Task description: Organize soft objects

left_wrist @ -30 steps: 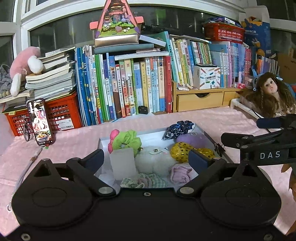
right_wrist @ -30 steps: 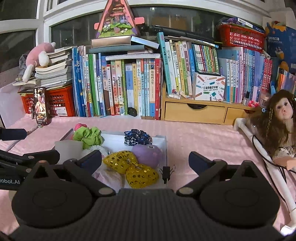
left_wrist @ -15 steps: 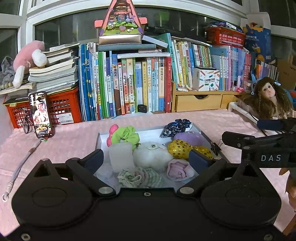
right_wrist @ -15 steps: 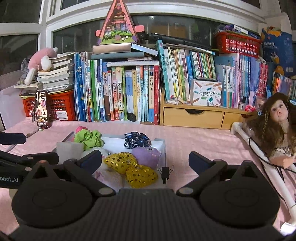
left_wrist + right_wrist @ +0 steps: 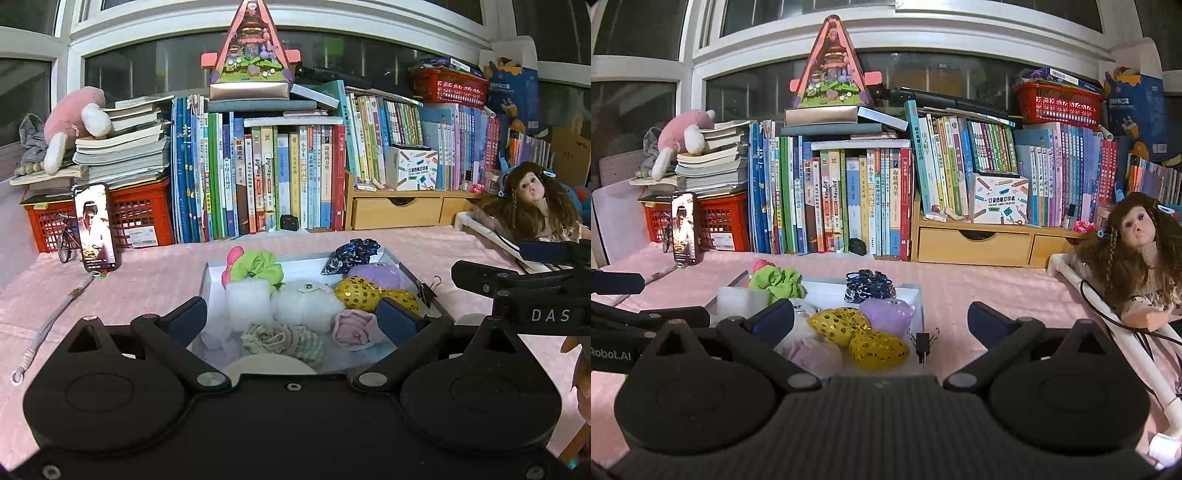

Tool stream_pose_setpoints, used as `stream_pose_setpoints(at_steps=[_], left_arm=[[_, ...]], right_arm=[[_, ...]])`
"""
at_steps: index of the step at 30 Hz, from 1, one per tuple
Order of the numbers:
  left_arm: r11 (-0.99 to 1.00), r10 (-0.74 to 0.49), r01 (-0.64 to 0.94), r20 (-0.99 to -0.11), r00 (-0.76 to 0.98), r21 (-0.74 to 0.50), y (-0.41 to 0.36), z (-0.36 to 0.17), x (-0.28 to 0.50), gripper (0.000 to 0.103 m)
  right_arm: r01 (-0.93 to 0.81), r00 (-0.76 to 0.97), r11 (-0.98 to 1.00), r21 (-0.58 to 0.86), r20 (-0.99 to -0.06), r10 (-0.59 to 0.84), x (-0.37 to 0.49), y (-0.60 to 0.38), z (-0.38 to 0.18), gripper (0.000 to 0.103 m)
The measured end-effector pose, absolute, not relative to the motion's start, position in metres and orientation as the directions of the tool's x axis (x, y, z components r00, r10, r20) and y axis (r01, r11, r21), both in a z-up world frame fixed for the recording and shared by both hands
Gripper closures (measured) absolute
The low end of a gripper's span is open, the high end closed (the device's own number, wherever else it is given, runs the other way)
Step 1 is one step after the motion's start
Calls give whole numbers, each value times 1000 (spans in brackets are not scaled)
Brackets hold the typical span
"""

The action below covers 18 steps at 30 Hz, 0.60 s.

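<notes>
- White tray [image 5: 397, 258]: near edge hidden behind the left gripper [image 5: 293, 319] body.
- Cream round object [image 5: 264, 365] at the tray's near edge: mostly covered, identity unclear.
- Pink rolled cloth [image 5: 812, 352]: partly hidden behind the right gripper [image 5: 881, 321] finger.
- Doll [image 5: 1134, 258]: lower body cut off at the right edge.
- Book spines [image 5: 280, 177]: titles too small to read.
</notes>
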<state>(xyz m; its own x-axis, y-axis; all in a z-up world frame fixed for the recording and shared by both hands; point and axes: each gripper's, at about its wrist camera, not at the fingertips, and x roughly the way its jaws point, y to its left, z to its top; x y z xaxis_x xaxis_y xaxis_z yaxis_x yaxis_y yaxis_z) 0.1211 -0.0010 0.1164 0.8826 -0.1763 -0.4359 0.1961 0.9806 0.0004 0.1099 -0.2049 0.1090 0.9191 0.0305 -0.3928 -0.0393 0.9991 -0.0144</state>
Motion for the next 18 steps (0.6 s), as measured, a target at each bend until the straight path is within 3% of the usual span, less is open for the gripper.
stream_pose_setpoints(at_steps=[18], left_arm=[[990, -136, 139, -401, 906, -23, 12, 89, 63, 5]], right_arm=[[-40, 937, 999, -10, -348, 34, 53, -198, 86, 0]])
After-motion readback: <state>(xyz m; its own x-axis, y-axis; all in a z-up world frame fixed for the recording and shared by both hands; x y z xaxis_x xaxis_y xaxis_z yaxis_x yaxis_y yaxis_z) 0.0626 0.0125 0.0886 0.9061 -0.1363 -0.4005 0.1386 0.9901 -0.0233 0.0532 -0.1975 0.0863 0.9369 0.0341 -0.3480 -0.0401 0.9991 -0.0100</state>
